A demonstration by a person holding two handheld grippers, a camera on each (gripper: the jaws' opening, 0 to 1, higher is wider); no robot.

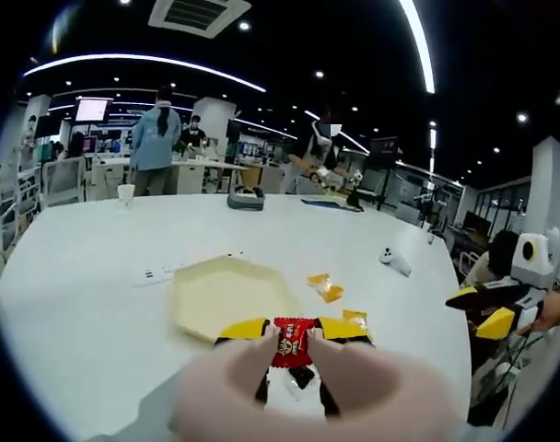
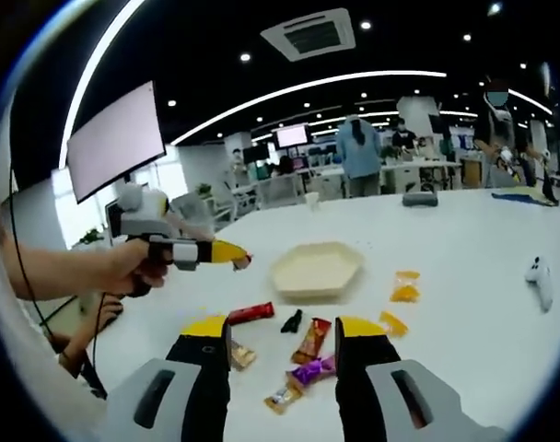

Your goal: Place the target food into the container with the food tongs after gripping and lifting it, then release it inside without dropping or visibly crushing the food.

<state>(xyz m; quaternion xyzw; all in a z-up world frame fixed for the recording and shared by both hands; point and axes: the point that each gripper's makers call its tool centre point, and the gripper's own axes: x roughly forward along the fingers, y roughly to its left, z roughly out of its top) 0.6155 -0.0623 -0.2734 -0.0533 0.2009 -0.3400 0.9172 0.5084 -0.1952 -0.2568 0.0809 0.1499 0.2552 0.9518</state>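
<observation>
The print on the red snack packet (image 1: 292,342) seems too blurred to read.

Open office under a dark ceiling (image 1: 317,37), curved light strips (image 1: 142,61) glowing overhead. Desks (image 2: 418,168) line the back beyond the white worktop's (image 1: 87,304) far edge. A ceiling vent (image 2: 309,35) hangs above.

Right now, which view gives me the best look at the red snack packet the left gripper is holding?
The left gripper view: the red snack packet sits close up, clamped between the left gripper, near the yellow tray. In the right gripper view, the left gripper is small and far off; a red speck at its tip may be the packet.
</observation>
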